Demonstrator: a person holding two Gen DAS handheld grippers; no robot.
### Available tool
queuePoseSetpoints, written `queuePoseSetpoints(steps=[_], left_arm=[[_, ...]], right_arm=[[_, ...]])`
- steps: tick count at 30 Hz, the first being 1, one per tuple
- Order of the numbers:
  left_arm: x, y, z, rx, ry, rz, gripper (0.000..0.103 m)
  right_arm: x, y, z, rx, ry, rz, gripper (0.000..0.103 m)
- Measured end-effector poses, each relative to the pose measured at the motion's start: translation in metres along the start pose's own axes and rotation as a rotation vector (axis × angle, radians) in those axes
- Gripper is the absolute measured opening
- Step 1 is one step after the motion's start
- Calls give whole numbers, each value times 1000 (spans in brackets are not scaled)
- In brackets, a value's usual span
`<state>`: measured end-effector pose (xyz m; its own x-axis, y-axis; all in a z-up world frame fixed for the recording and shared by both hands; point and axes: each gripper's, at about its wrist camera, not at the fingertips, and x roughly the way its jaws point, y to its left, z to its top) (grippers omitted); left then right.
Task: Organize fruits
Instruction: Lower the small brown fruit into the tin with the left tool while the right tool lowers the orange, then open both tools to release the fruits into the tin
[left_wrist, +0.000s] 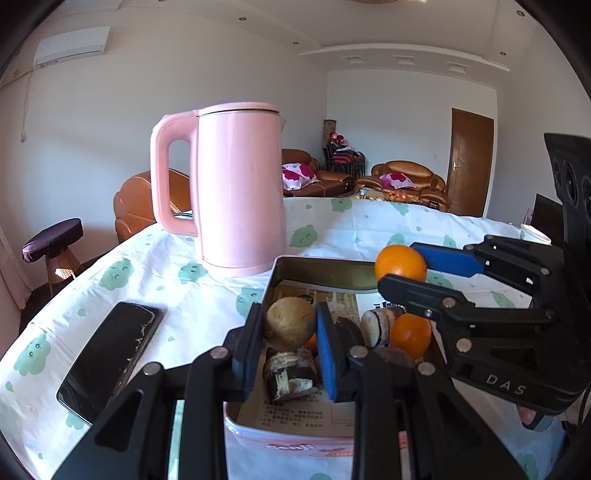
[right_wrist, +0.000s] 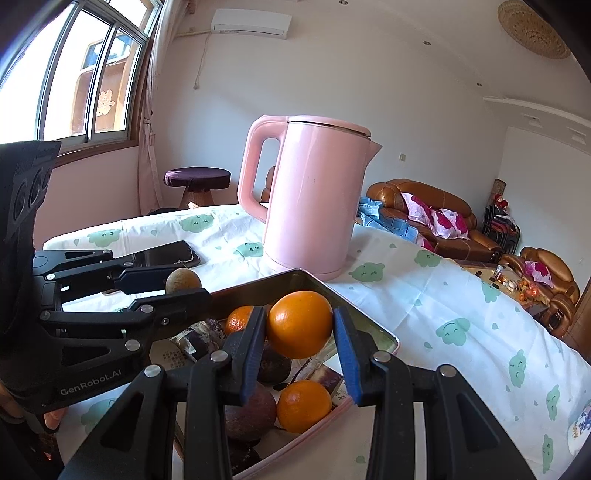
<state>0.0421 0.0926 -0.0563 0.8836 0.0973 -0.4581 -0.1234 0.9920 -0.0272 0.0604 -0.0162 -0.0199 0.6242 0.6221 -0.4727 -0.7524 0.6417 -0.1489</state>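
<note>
My left gripper (left_wrist: 290, 332) is shut on a round brown fruit (left_wrist: 290, 323) and holds it above the metal tin (left_wrist: 314, 267). It also shows in the right wrist view (right_wrist: 183, 282). My right gripper (right_wrist: 300, 326) is shut on an orange (right_wrist: 299, 325), held above the tin (right_wrist: 295, 275); this orange shows in the left wrist view (left_wrist: 400, 263). In the tin lie two small oranges (right_wrist: 303, 406) (right_wrist: 239, 319), dark round fruits (right_wrist: 251, 411) and dark cut pieces (left_wrist: 291, 373).
A pink kettle (left_wrist: 236, 188) stands just behind the tin on the white tablecloth (left_wrist: 184, 295). A black phone (left_wrist: 110, 354) lies left of the tin. Sofas (left_wrist: 402, 181) and a stool (left_wrist: 53, 240) stand beyond the table.
</note>
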Motion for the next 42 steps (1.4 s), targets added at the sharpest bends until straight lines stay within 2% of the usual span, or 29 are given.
queuePoseSetpoints(steps=[12, 28, 30, 32, 37, 42], left_arm=[[2, -1, -2, 13, 19, -15, 29], [7, 1, -4, 9, 59, -37, 30], [7, 0, -4, 15, 55, -33, 34], [4, -1, -4, 17, 46, -28, 41], [-7, 3, -2, 3, 10, -12, 66], [-20, 4, 1, -3, -23, -11, 69]], right_arm=[[11, 2, -4, 18, 42, 22, 39], [29, 8, -15, 19, 146, 76, 40], [30, 9, -15, 15, 151, 78, 40], [28, 9, -15, 9, 147, 60, 46], [18, 5, -13, 26, 125, 48, 55], [1, 1, -12, 34, 98, 27, 57]])
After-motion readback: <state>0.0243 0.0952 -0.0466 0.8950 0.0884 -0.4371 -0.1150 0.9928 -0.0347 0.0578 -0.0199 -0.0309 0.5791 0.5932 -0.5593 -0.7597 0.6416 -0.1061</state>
